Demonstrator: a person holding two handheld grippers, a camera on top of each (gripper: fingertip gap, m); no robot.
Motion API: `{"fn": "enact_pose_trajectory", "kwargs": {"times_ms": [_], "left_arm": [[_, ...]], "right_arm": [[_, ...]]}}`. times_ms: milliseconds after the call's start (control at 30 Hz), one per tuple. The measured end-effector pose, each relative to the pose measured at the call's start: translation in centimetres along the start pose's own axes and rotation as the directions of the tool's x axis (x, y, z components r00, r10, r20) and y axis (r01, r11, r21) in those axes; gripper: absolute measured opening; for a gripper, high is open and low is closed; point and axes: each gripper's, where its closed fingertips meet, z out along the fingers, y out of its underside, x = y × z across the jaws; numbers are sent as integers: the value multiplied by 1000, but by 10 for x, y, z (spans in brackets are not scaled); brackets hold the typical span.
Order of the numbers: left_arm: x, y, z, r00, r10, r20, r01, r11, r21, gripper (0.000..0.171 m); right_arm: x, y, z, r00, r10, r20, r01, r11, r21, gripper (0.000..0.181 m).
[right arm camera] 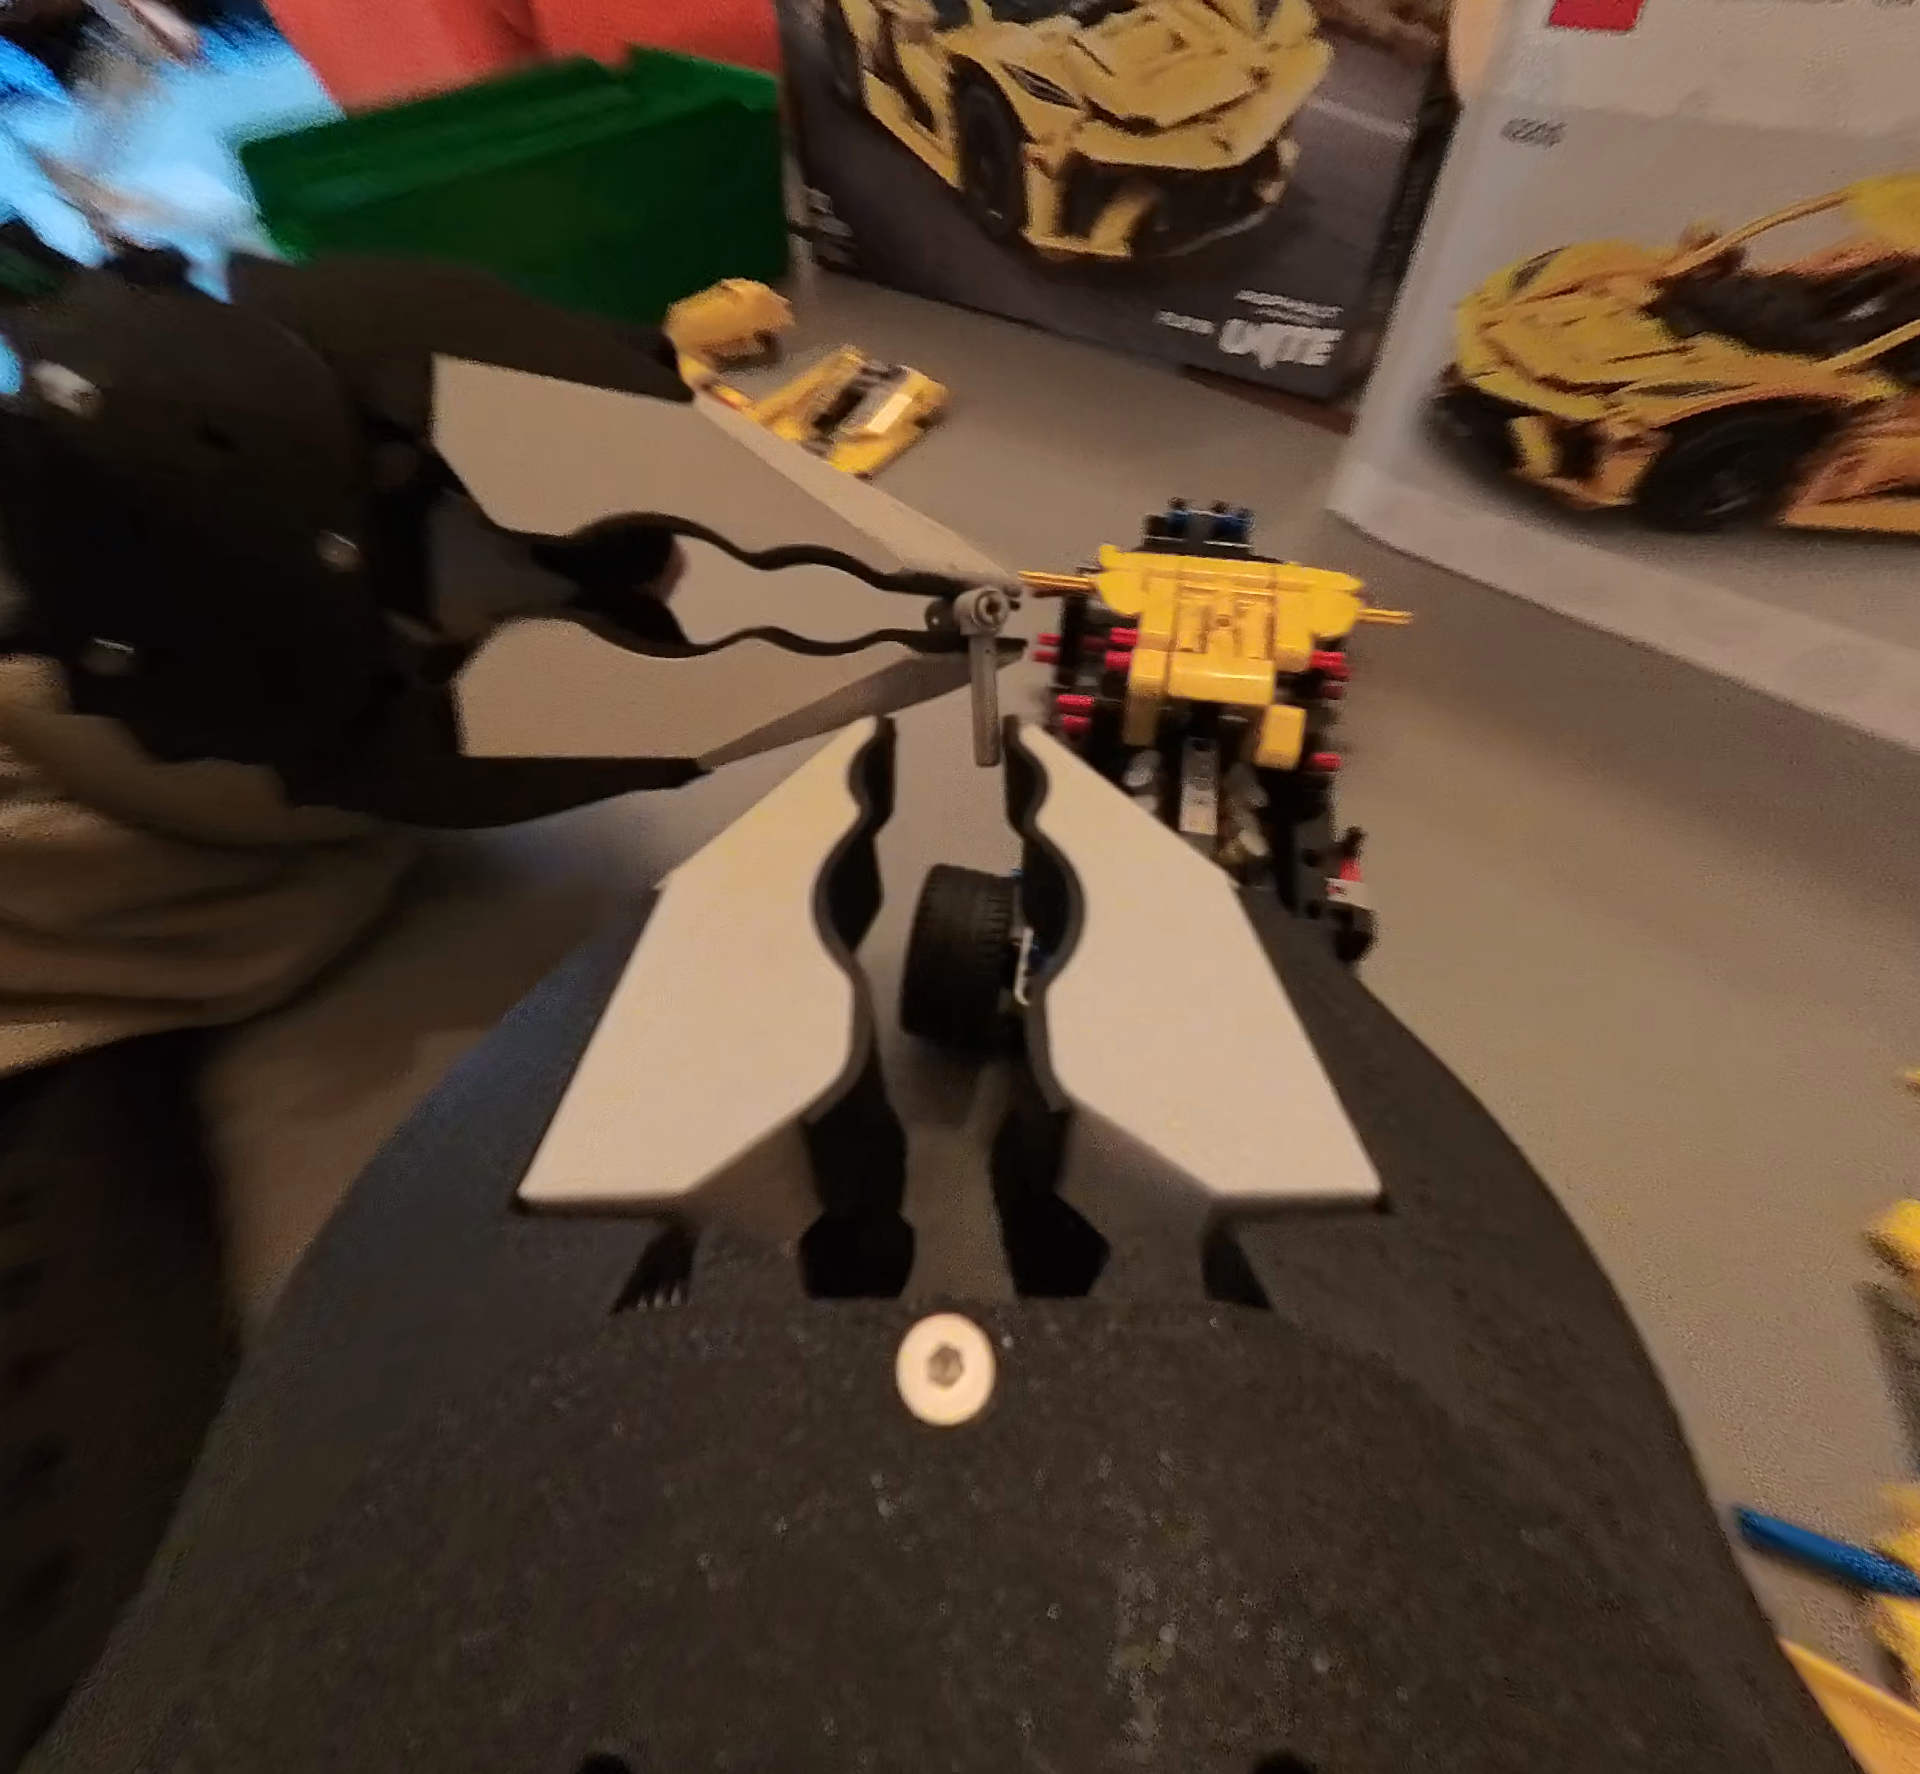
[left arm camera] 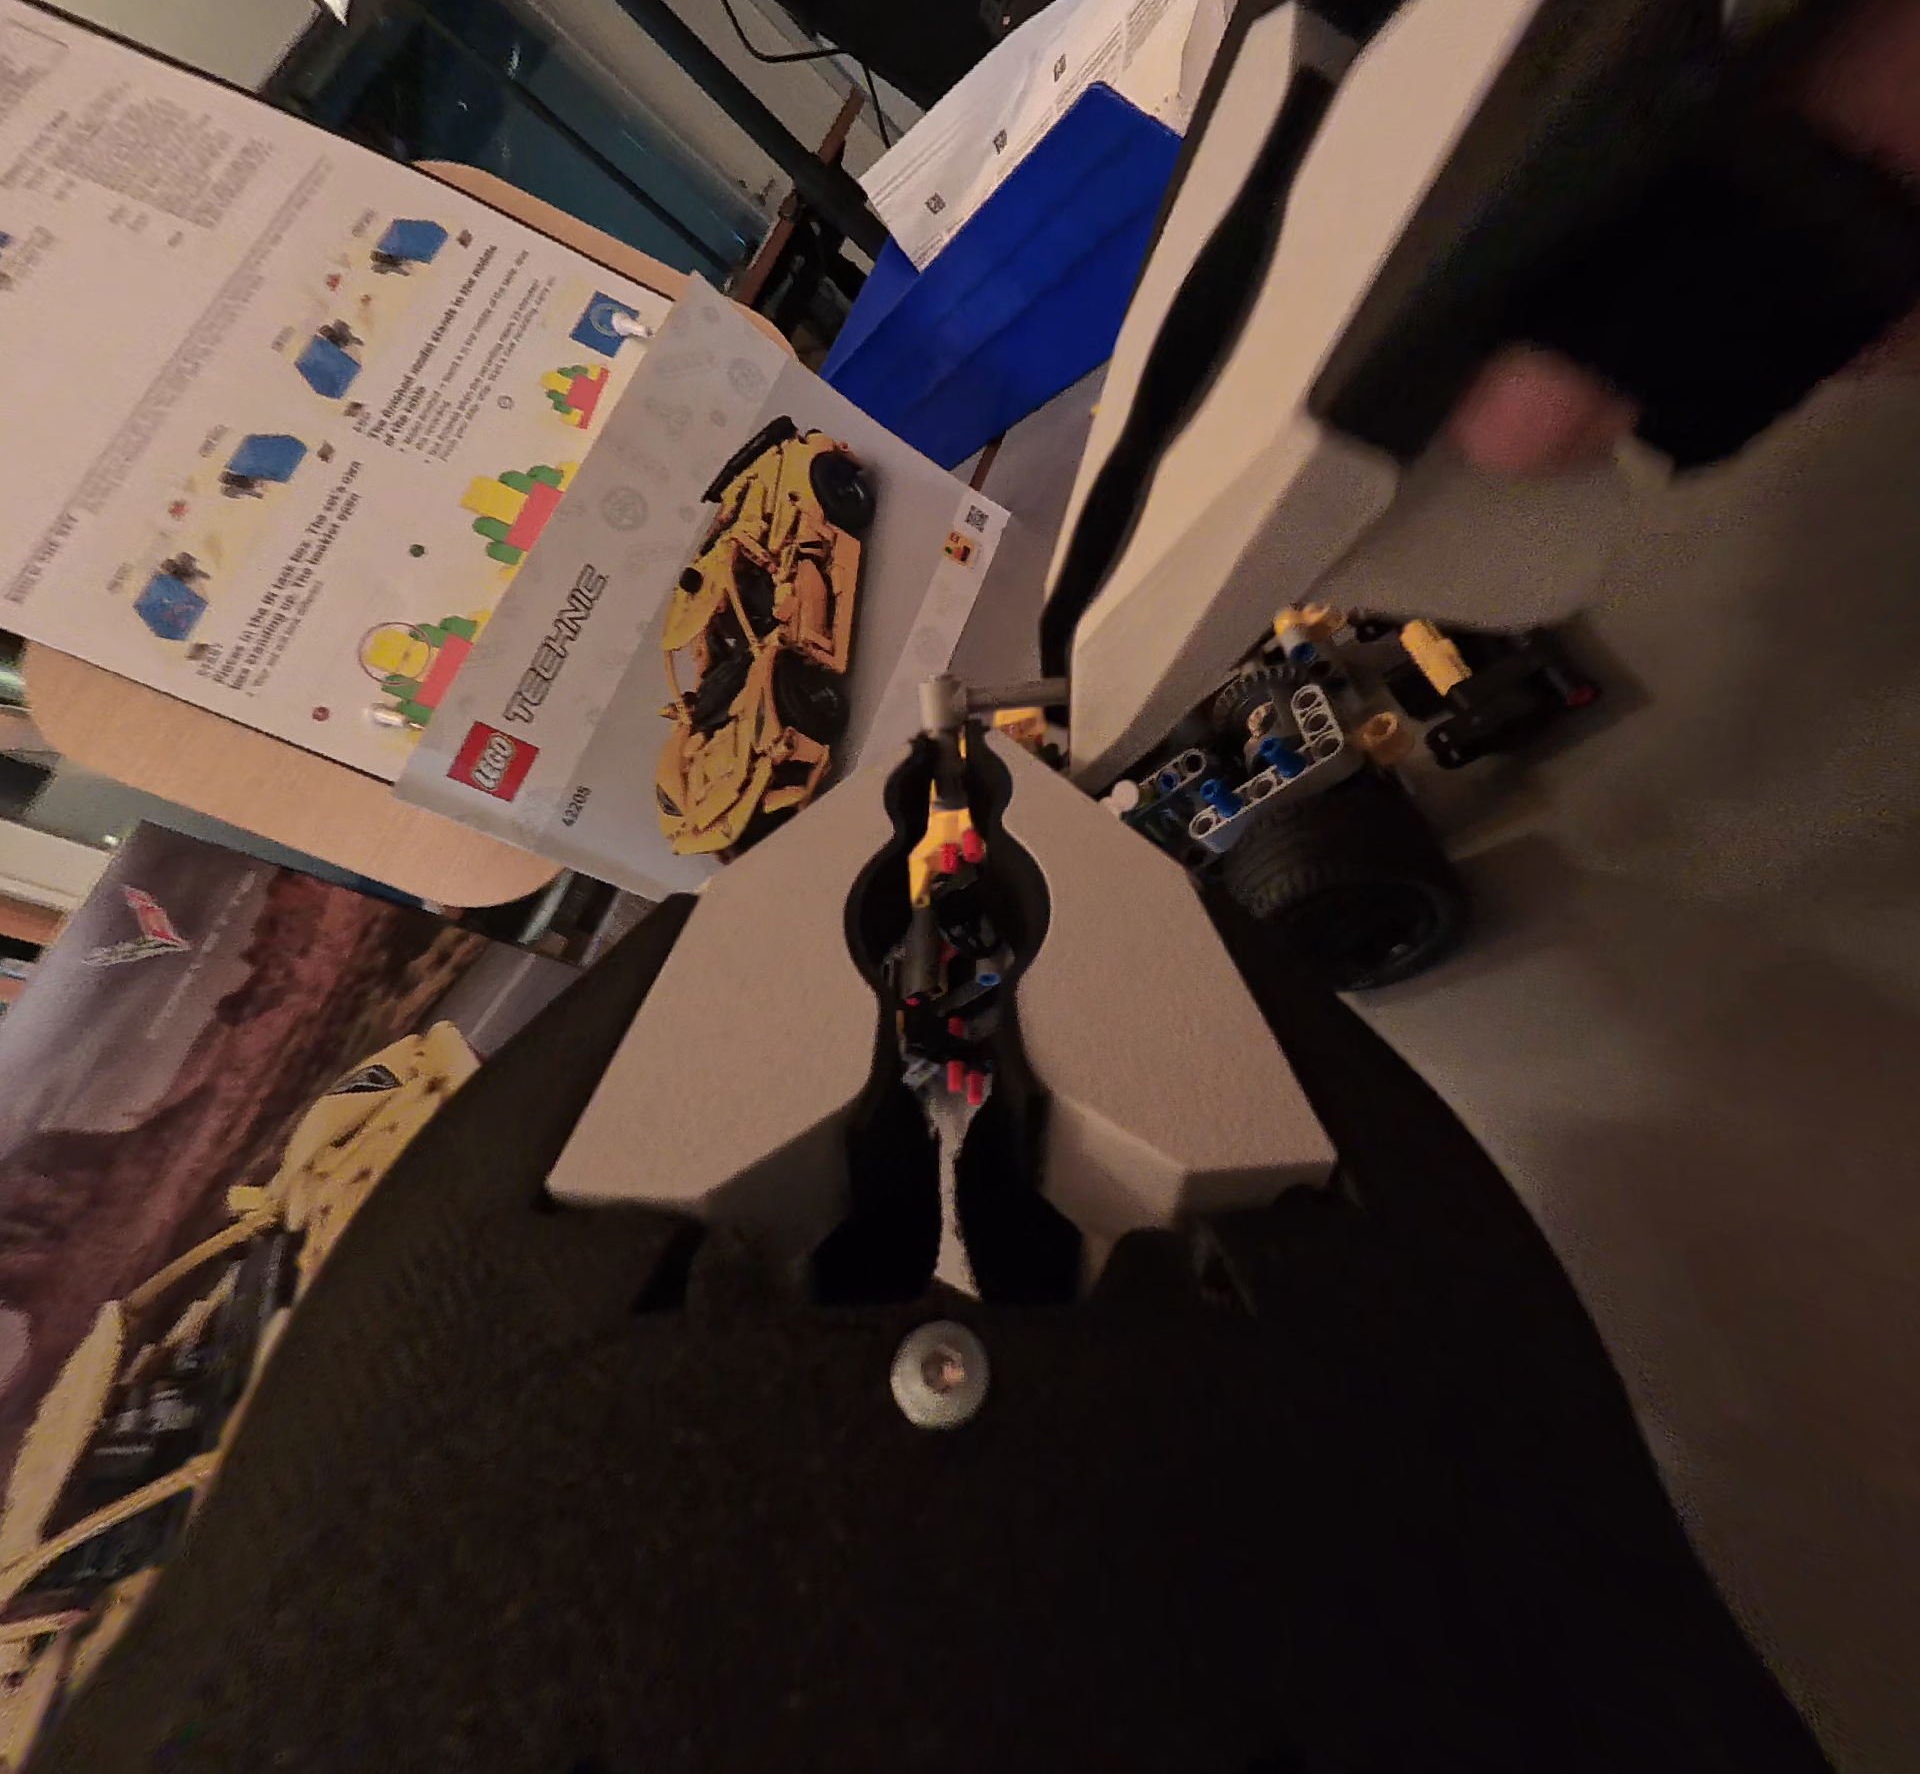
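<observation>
Grey plastic, an L-shaped axle-and-connector piece, sits pinched at its elbow by our left claw at centre frame in the right wrist view, its stem hanging down toward the tips of our right claw, which is spread, with a black wheel visible in its gap. To do this well, we judge, we should keep the pinch firm and the stem steady beside the half-built yellow and black car model on the grey surface. The model's long axis runs up-frame, yellow end toward us.
</observation>
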Motion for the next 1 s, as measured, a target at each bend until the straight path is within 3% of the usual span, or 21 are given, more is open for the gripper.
{"fn": "enact_pose_trajectory", "kwargs": {"times_ms": [67, 167, 500, 633, 667, 733, 800, 833, 867, 933, 1000], "left_arm": [[0, -2, -2, 1000, 30, 1, -30, 999, 21, 5], [1, -13, -5, 996, 88, 20, -90, 992, 91, 6], [15, -22, -6, 992, 128, -20, -125, 985, 117, 5], [15, -26, -10, 996, 63, -63, -52, 987, 154, 5], [11, -18, -9, 997, 52, -64, -45, 992, 116, 5], [-10, 18, -10, 996, 83, -16, -83, 997, -5, 4], [-33, 21, -15, 995, -99, 11, 99, 994, 36, 4], [-39, 17, -16, 987, -161, 18, 160, 985, 59, 5], [-40, 15, -15, 983, -183, 25, 181, 981, 68, 5], [-27, 14, -9, 988, -154, 2, 154, 987, 43, 5], [-12, 10, -4, 991, -130, -39, 131, 991, 27, 5]], "right_arm": [[-5, -8, -10, 986, 98, 136, -105, 993, 46, 31], [0, -15, -20, 956, 183, 229, -205, 976, 77, 29], [-5, -16, -17, 968, 113, 224, -133, 988, 74, 7], [-6, -18, -24, 955, 117, 272, -141, 988, 70, 5], [-1, -20, -29, 950, 145, 278, -175, 981, 83, 6], [38, -44, -68, 927, 252, 279, -319, 920, 227, 5], [86, -42, -106, 943, 287, 168, -323, 910, 261, 5], [102, -30, -115, 944, 308, 119, -327, 924, 198, 5], [117, -7, -118, 946, 322, 46, -325, 943, 72, 6], [164, 33, -130, 947, 212, -241, -241, 966, -95, 6], [179, 56, -140, 938, 138, -318, -218, 948, -233, 5]]}}
